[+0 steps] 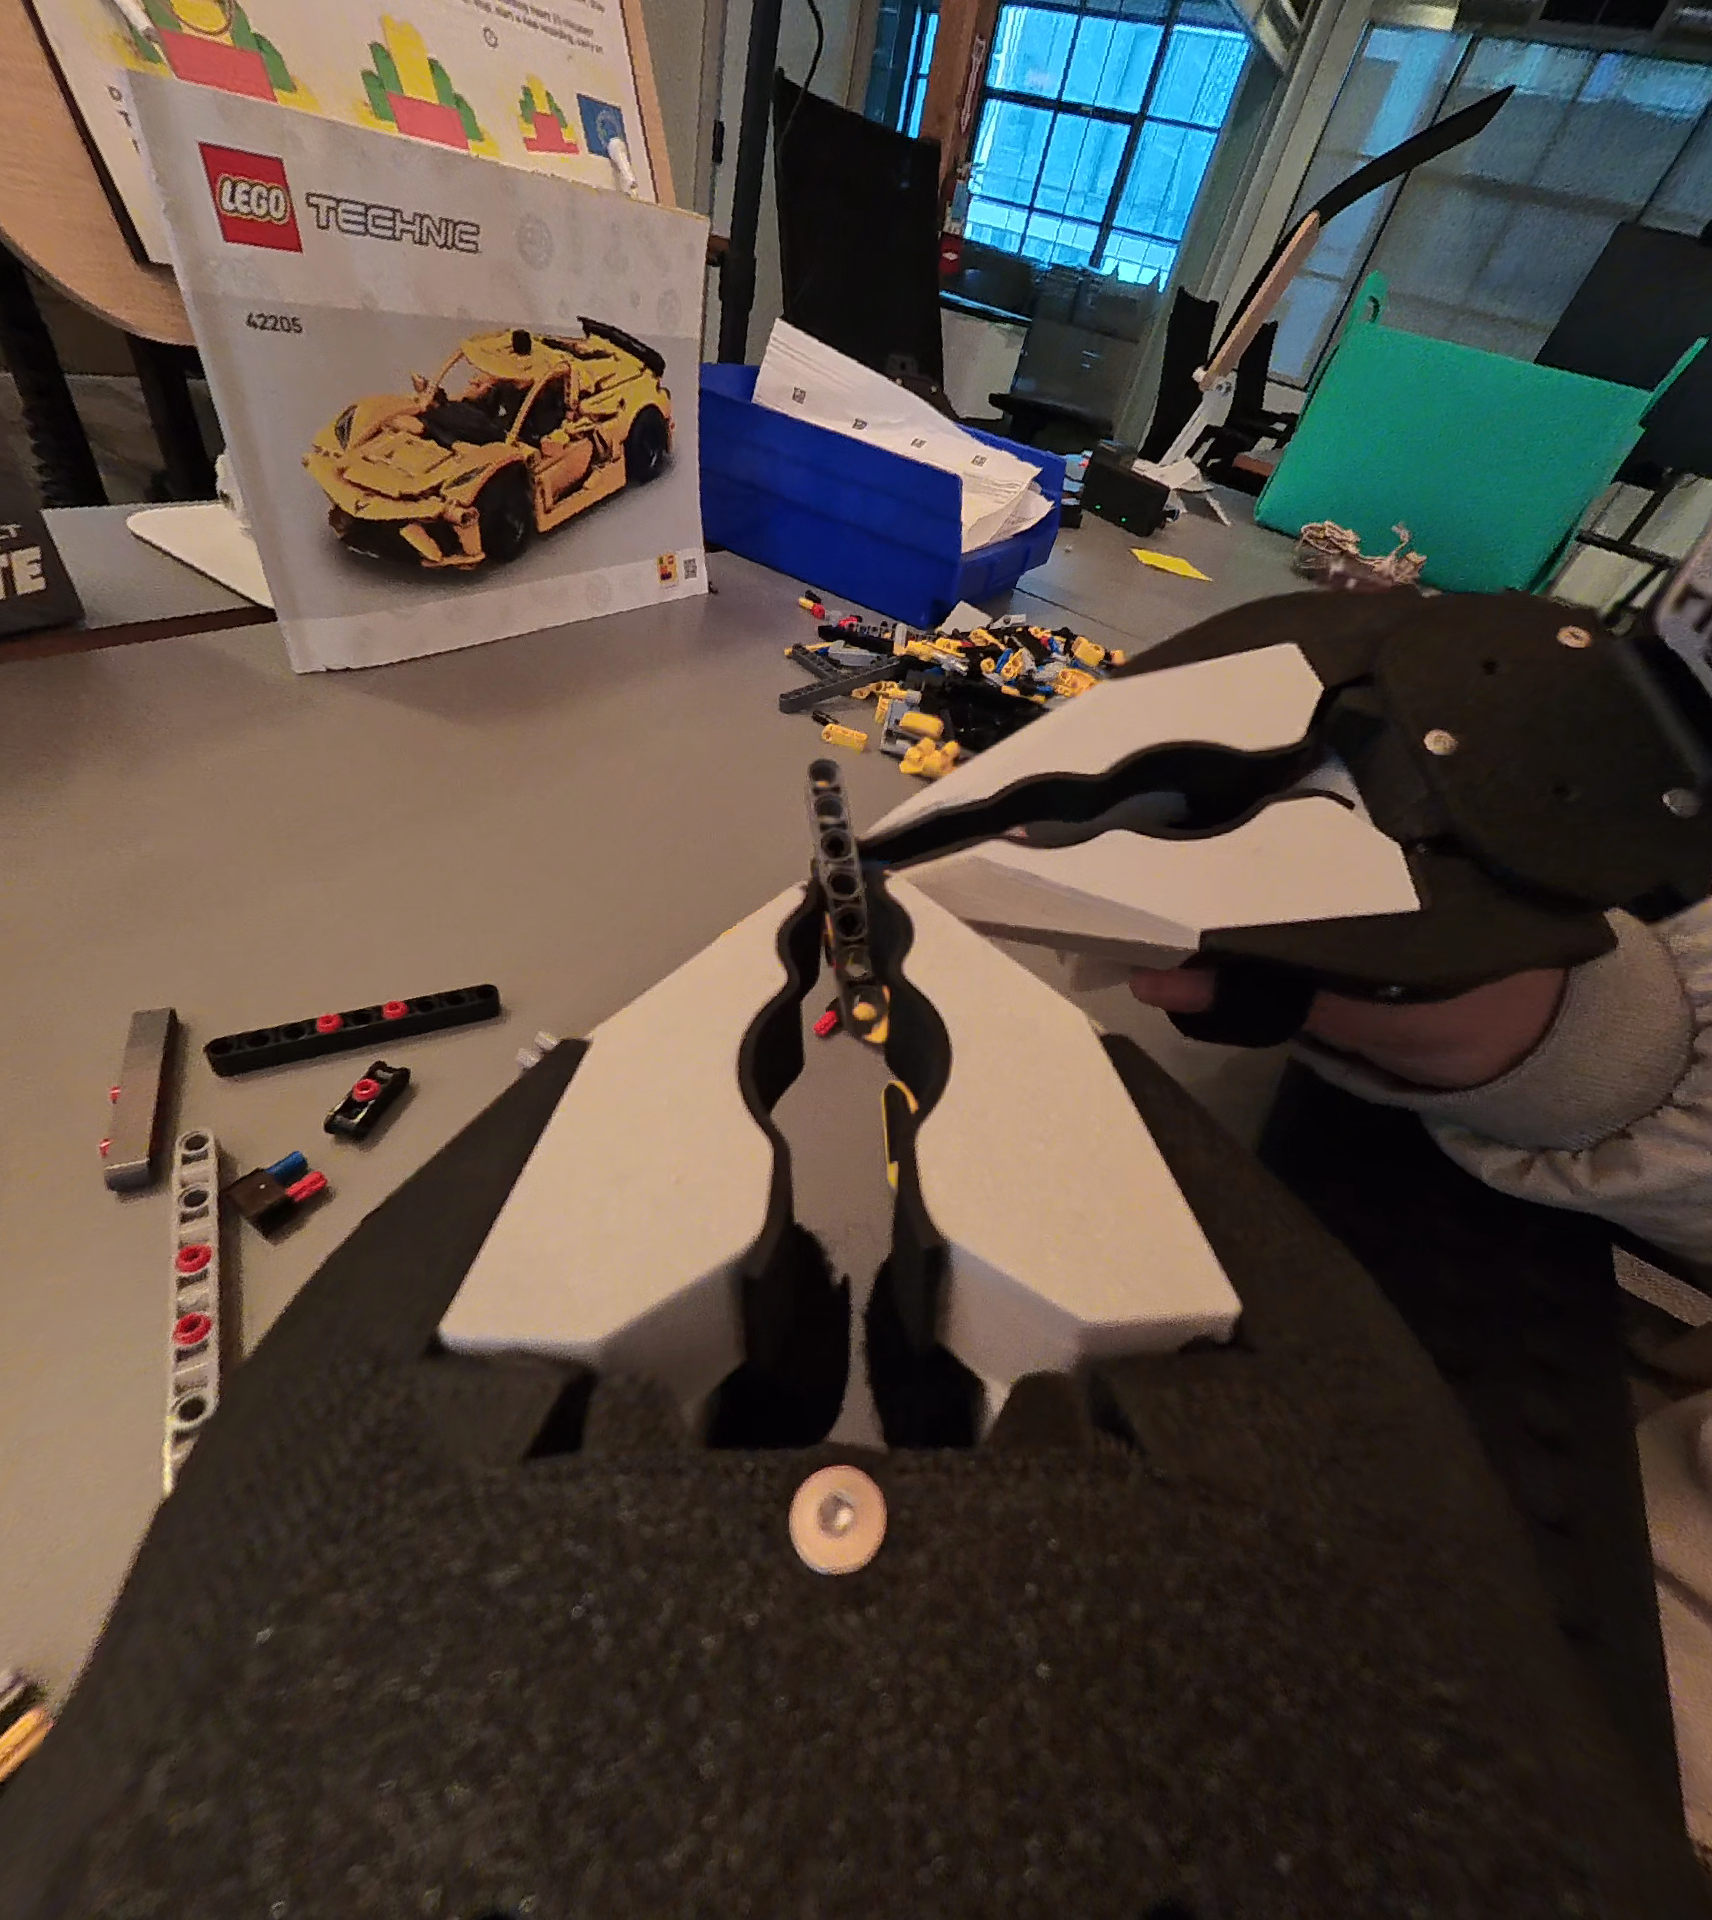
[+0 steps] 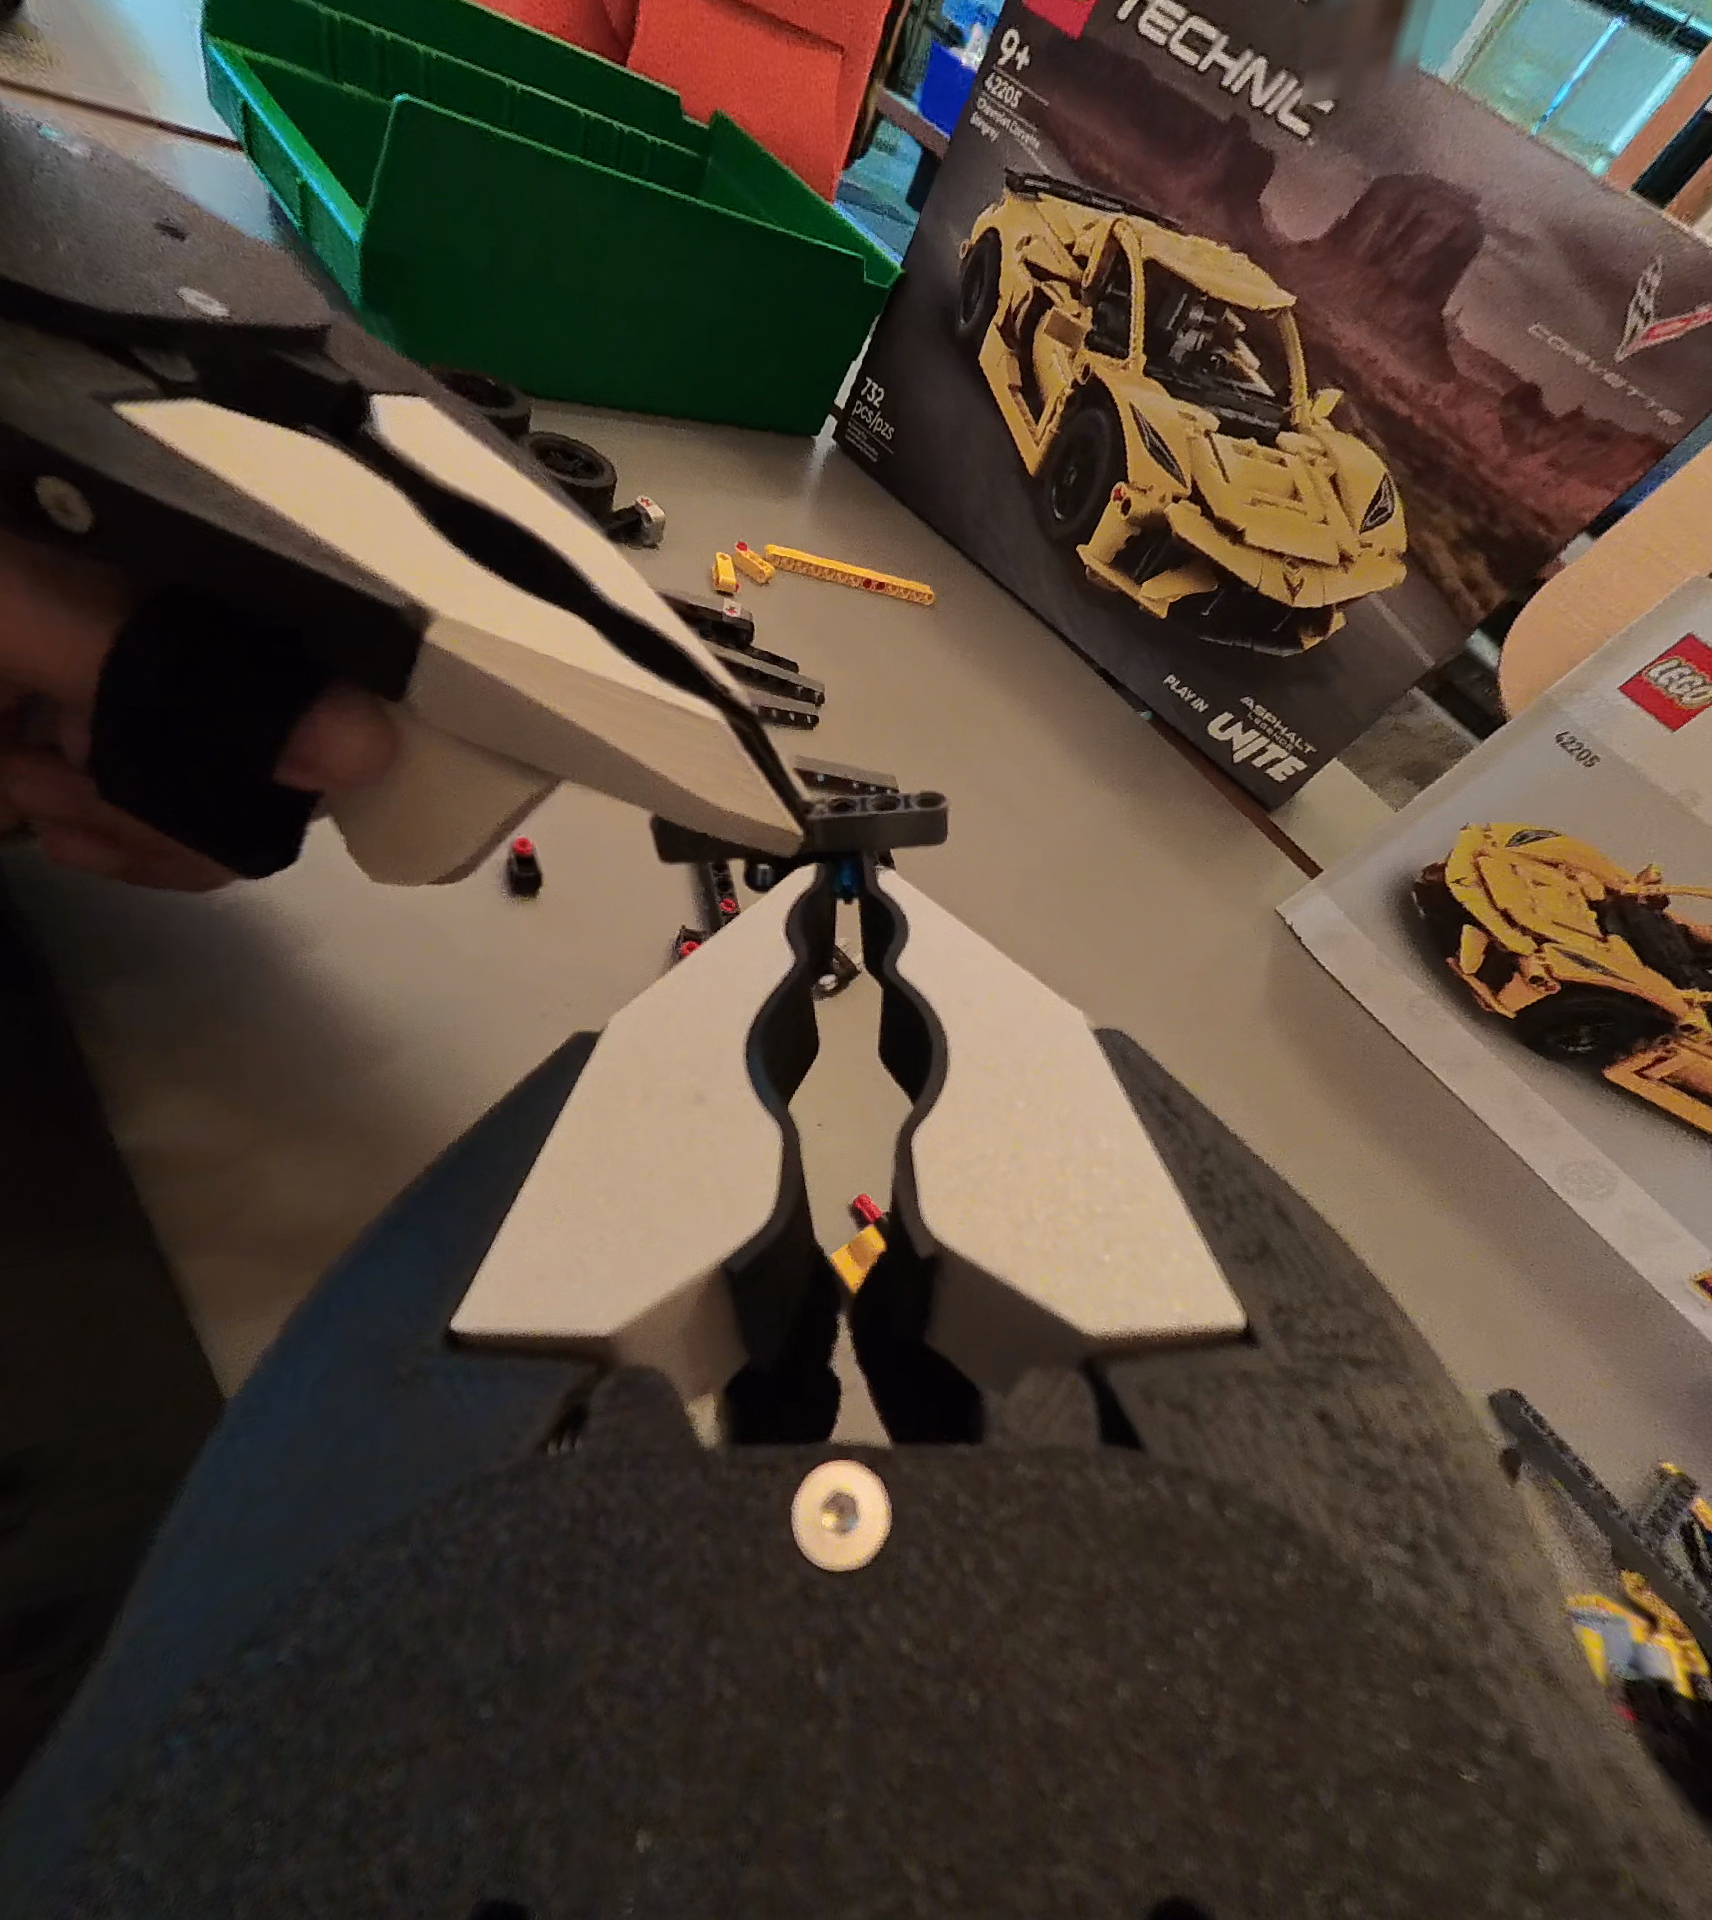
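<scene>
My left gripper [image 1: 839, 906] is shut on a dark grey beam [image 1: 834, 842] with a row of holes and holds it upright above the grey table [image 1: 416, 810]. A yellow piece [image 1: 870, 1013] sits at the beam's lower end between the fingers. My right gripper [image 1: 878, 844] comes in from the right, and its tips touch the beam's side. In the right wrist view my right gripper [image 2: 841, 885] is shut on a small blue pin [image 2: 844, 879] pressed against the beam [image 2: 878, 814]. My left gripper [image 2: 795, 826] reaches in from the left.
An instruction booklet [image 1: 478, 416] stands at the back, with a blue bin [image 1: 831, 499] of papers and a pile of small pieces [image 1: 956, 686] beside it. Beams with red pins [image 1: 353, 1029] lie at the left. The right wrist view shows a green bin [image 2: 571, 229], the set's box [image 2: 1299, 364] and a yellow beam [image 2: 847, 574]. The tips of both grippers are at nearly the same place.
</scene>
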A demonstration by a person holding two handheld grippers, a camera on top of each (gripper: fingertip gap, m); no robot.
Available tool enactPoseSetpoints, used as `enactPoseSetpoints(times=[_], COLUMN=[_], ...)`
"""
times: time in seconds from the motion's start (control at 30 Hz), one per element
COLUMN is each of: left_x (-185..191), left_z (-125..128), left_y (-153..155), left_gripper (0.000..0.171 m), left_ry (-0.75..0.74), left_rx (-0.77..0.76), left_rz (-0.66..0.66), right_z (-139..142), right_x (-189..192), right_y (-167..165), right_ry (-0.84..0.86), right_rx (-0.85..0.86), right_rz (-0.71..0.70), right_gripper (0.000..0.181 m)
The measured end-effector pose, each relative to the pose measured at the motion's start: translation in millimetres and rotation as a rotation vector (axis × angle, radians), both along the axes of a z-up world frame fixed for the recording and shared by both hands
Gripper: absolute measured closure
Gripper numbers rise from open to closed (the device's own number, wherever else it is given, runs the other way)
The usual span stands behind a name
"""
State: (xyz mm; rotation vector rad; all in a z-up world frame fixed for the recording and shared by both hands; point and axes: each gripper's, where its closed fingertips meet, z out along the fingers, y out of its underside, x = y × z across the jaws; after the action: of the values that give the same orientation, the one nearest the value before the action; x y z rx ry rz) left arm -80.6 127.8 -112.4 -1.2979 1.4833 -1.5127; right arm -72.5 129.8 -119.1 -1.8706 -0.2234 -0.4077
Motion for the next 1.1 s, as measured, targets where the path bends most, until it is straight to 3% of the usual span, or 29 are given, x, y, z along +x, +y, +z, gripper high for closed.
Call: enactPoseSetpoints(times=[0.07, 0.13, 0.3, 0.4, 0.73, 1.03, 1.07, 1.1], left_x=[-1.9, -0.5, 2.3, 1.8, 2.6, 2.5, 2.5, 1.2], left_z=[2.0, -3.0, -1.4, 0.0, -8.8, -14.0, -13.3, -1.4], left_y=[-4.7, -5.7, -10.3, -8.2, 3.1, 5.4, 7.7, 26.6], left_gripper=[0.156, 0.142, 0.142, 0.156, 0.164, 0.165, 0.165, 0.165], left_ry=[-0.02, 0.003, -0.027, -0.044, 0.0, -0.007, -0.002, -0.029], left_rx=[-0.014, 0.0, 0.124, 0.167, 0.3, 0.64, 0.647, 0.669], left_rz=[-0.038, -0.042, -0.01, 0.016, 0.086, 0.168, 0.19, 0.316], right_z=[-1.2, 0.7, 1.7, 5.9, -2.0, -15.1, -15.7, -19.7], right_x=[10.5, 15.3, 4.7, -0.4, -0.5, -1.0, -0.9, -3.7], right_y=[-2.9, -5.7, -4.4, -3.1, 1.6, 1.1, 1.8, 1.8], right_ry=[0.044, 0.19, 0.449, 0.553, 0.517, 0.467, 0.463, 0.477], right_rx=[0.011, 0.042, 0.077, 0.107, 0.083, -0.018, -0.019, -0.046], right_rz=[-0.026, -0.004, 0.099, 0.128, 0.086, 0.038, 0.033, 0.043], right_gripper=[0.177, 0.177, 0.178, 0.177, 0.176, 0.178, 0.178, 0.179])
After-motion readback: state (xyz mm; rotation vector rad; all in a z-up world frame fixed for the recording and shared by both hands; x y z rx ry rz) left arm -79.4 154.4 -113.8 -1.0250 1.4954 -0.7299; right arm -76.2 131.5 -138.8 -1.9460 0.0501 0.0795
